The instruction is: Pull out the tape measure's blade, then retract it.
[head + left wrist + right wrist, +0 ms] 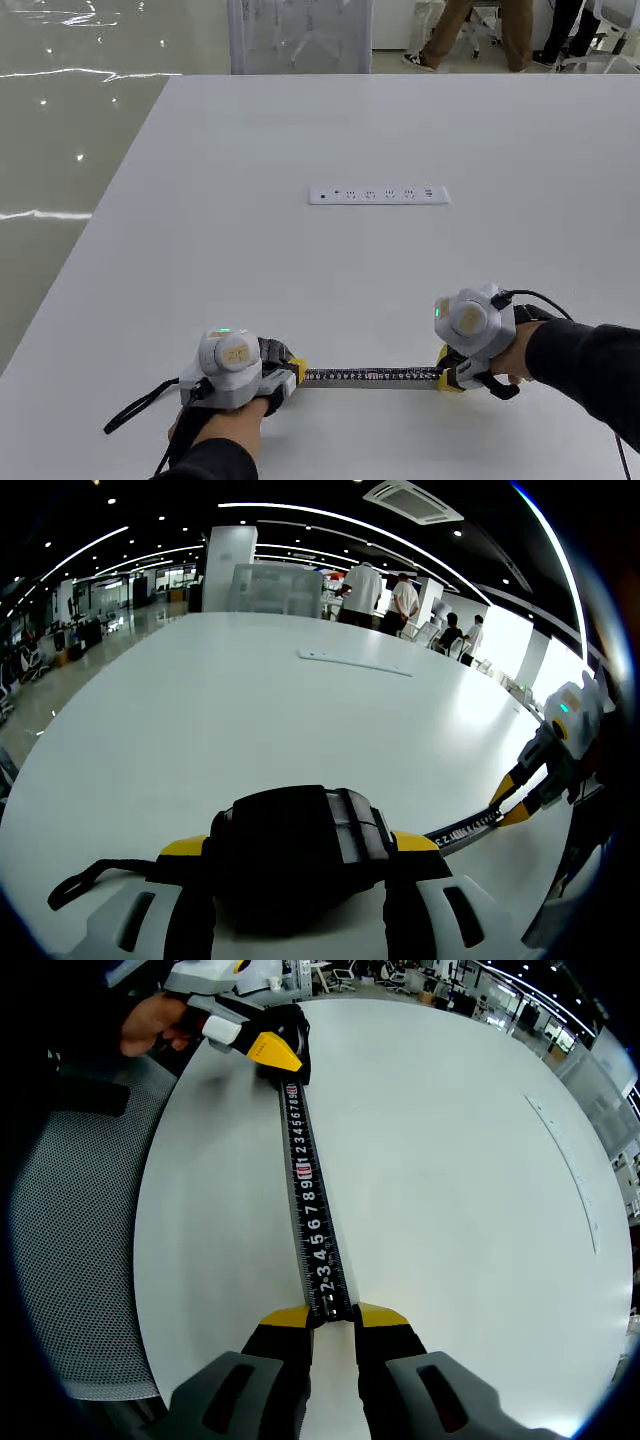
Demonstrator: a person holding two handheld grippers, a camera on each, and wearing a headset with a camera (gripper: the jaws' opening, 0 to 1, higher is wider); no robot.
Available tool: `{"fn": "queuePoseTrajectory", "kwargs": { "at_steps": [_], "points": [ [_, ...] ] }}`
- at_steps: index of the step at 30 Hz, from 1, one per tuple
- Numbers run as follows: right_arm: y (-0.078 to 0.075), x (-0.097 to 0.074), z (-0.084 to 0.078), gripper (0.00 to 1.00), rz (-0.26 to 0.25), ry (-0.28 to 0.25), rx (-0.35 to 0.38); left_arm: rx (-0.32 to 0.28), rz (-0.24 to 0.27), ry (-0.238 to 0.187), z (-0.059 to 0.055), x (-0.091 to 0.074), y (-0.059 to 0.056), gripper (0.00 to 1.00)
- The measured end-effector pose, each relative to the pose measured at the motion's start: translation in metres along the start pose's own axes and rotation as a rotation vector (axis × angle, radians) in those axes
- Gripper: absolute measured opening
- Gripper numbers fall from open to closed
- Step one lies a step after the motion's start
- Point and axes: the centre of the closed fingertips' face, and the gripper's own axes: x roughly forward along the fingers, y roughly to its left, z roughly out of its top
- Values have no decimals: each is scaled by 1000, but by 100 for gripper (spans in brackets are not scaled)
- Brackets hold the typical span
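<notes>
The left hand-held gripper [286,372] is clamped around the tape measure case [300,850], a chunky, black, ribbed thing near the front edge of the smooth white surface [330,280]. The right hand-held gripper [330,1316] pinches the tip of the thin, dark, numbered blade [304,1180], which stretches straight between them. A flat white power strip [378,194] lies farther back. The floor [60,130] is glossy.

- The table [400,130] is finished smooth, white and matt;
- the blade [312,1220] is coated dark and matt, with printed numerals;
- the tape measure case [300,830] is ribbed, black and rubber-like;
- the left gripper [296,371] and right gripper [332,1312] are shelled in smooth pale plastic;
- the floor [70,130] is polished glossy;
- the chair [70,1260] is covered in grey mesh.
</notes>
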Motion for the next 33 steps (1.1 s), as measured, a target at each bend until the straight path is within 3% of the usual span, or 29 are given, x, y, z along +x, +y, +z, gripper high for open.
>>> {"fn": "queuePoseTrajectory", "kwargs": {
  "at_steps": [33],
  "points": [
    [3, 7, 19, 12, -11, -39, 24, -6, -5, 4, 0, 0, 0, 65]
  ]
}}
